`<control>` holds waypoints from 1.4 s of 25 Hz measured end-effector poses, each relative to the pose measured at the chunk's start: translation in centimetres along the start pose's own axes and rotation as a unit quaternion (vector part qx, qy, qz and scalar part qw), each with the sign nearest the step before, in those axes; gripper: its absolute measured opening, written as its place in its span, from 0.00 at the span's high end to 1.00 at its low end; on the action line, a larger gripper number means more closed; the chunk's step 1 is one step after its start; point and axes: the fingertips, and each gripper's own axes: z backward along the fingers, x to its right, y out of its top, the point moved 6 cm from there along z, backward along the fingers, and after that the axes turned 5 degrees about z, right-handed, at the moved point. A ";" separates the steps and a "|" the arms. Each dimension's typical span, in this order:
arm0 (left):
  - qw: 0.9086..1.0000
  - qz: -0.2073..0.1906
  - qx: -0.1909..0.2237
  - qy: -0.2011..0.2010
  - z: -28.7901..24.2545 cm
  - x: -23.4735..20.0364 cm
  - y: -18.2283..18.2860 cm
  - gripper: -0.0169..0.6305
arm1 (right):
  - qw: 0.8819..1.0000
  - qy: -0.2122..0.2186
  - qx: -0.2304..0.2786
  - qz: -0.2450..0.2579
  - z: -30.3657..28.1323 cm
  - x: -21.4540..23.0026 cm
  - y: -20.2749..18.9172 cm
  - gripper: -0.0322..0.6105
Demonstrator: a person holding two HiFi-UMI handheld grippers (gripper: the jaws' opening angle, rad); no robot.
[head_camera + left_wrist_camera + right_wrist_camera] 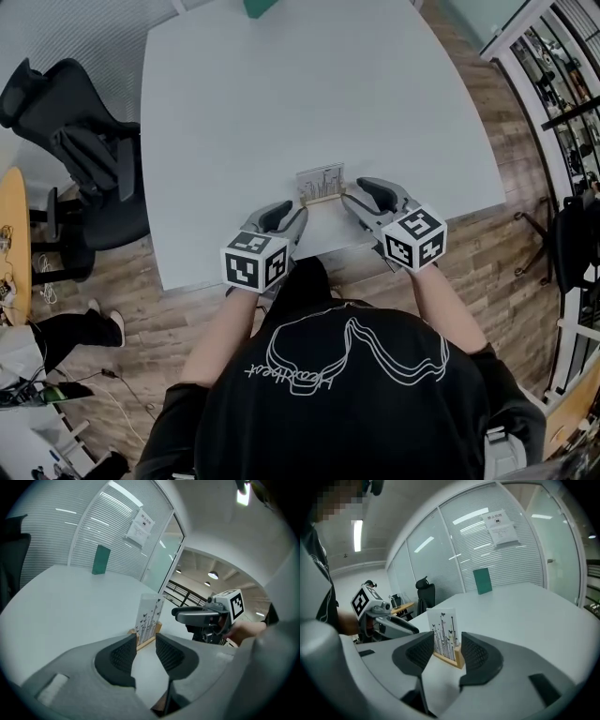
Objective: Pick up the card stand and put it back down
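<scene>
Stand: stand (pixel 321 183) is seen upright on table (pixel 281 84), near the front edge, between both grippers.
L fingers: L gripper (pixel 146 646) is held w/ jaws moderately apart, nothing pinched; stand's end lies just past the tips.
R fingers: R gripper (pixel 446 641) is held wide; stand's end is framed between the tips, pads not pressing.
Risk 1: stand may be tipped if a tip is dragged sideways against it. The card is tall and the base narrow.
Risk 2: stand may be pulled toward the table edge if a pad catches the base.
Pose: both grippers are angled down & inward at the stand, forearms close to the body.
</scene>
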 end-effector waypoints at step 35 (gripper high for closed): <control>0.973 -0.050 0.169 -0.151 12.3 18.7 -0.9 0.95 | 0.978 0.164 0.128 0.020 17.6 -12.9 2.1 0.94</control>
